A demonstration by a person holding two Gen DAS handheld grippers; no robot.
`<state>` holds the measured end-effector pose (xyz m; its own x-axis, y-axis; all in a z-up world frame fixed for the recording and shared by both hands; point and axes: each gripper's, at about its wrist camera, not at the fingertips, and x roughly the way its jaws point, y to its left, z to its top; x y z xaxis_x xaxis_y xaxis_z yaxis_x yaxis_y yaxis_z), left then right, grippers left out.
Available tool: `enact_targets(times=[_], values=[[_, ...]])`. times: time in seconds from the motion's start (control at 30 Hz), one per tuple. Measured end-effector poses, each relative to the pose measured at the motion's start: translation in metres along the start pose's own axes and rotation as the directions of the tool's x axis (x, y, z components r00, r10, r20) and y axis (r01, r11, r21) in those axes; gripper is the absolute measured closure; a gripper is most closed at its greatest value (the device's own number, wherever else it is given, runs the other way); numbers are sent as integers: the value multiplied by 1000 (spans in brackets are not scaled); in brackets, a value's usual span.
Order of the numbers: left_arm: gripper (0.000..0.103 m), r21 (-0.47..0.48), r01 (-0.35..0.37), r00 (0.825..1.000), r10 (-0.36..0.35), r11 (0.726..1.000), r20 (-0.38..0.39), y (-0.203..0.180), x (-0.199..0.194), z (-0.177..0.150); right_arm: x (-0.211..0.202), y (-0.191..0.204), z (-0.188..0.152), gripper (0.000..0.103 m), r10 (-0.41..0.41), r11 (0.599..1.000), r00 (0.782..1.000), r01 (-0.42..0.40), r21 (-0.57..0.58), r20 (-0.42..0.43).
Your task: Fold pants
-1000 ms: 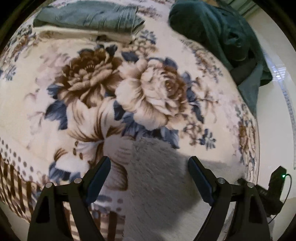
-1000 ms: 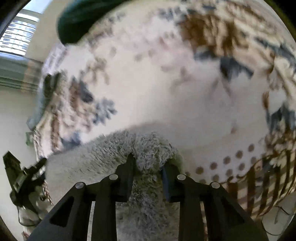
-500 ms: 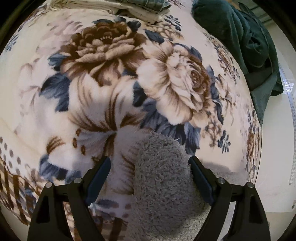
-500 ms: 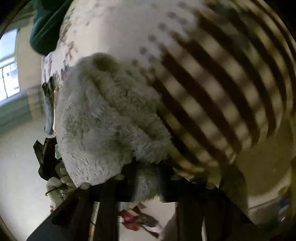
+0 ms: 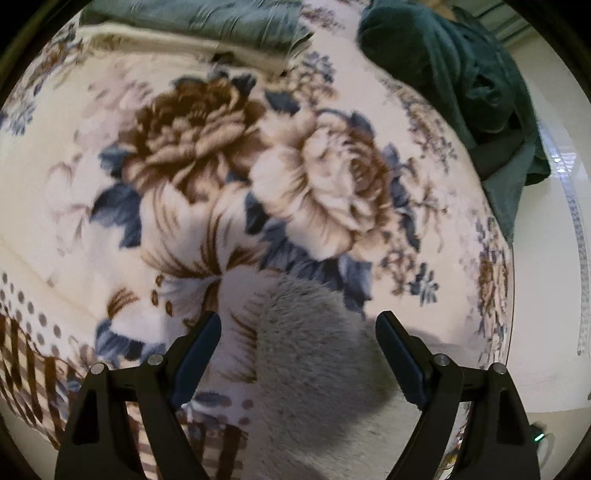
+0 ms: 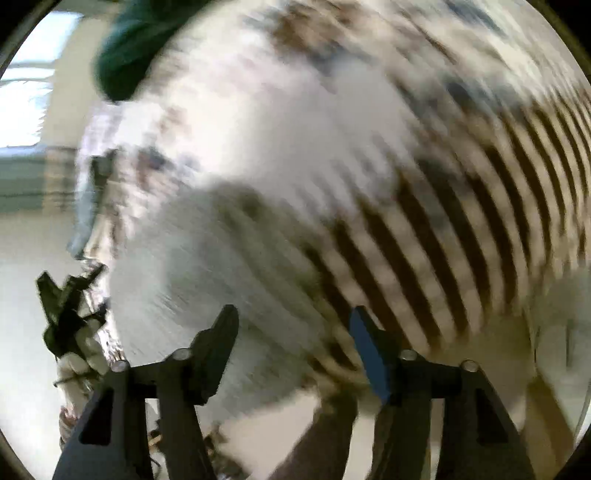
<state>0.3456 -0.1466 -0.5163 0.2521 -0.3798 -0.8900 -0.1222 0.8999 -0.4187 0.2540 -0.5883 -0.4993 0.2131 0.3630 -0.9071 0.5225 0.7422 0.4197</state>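
Here, left tongs (image 5: 298, 325) spread wide, pinching nothing, hovering low over the near edge of the bed's floral blanket (image 5: 258, 177). Directly between and below the two fingers, a fuzzy grey garment (image 5: 314, 354), taken to be the pants of the task, lying on the blanket at the bed's near edge and running out of frame toward the camera. Probably kept open and centred over that grey pile so as to close on a fresh fold or edge; whether touching the fabric, impossible to tell.

Right tongs (image 6: 293, 325) likewise spread apart, gripping nothing, though heavily blurred by motion. Ahead of them, a pale fuzzy mass (image 6: 192, 280) beside the brown-striped border of the blanket (image 6: 424, 273), most likely the same grey garment, too smeared to read its outline or how many layers lie there. Judged as a regrasp moment: both tools free, cloth resting on the bed.

Farther back in the left view, a folded stack of grey-green and cream clothes (image 5: 207, 29) at the far edge, seemingly finished pieces set aside out of the working area. To the right, a dark green heap (image 5: 454, 70) spilling over the bed's side, apparently waiting its turn. At the left of the right view, the other handheld tool (image 6: 66, 306) dimly visible.
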Motion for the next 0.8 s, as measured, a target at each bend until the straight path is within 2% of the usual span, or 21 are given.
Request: enact_targets(times=[0.1,0.17,0.27,0.4,0.5,0.57,0.63,0.7,0.73,0.8], values=[[18,55,-7,1000,6,998,20,-14,-1,0,22,49,36,37,16,993,1000,-14,-119,12],[18,90,-33,999,32,995,11,-20,6,0,55,81,54,37,12,979,1000,-17,-202,-29],[18,116,-95,995,98,989,-23,-18,30,-2,88,94,73,41,-88,966,996,82,-244,-17],[16,56,-87,993,91,995,-79,6,55,-6,118,61,95,41,-140,980,989,132,-147,-43],[16,-19,-42,994,40,999,-99,20,64,-8,126,39,99,39,-46,997,993,39,-63,-112],[16,-30,-29,995,26,999,-94,20,60,-9,112,33,99,34,14,999,991,-19,-37,-132],[16,-55,1,996,-5,998,-84,19,47,-9,93,27,94,20,53,998,992,-56,-26,-111],[16,-76,54,997,-57,996,-45,16,24,-12,65,14,77,20,35,999,996,-37,-18,-77],[16,-79,69,997,-72,994,-27,15,12,-16,55,4,63,20,22,1000,996,-21,4,-81],[16,-78,94,996,-94,993,4,13,-10,-25,44,-14,37,20,49,997,993,-43,66,-105]])
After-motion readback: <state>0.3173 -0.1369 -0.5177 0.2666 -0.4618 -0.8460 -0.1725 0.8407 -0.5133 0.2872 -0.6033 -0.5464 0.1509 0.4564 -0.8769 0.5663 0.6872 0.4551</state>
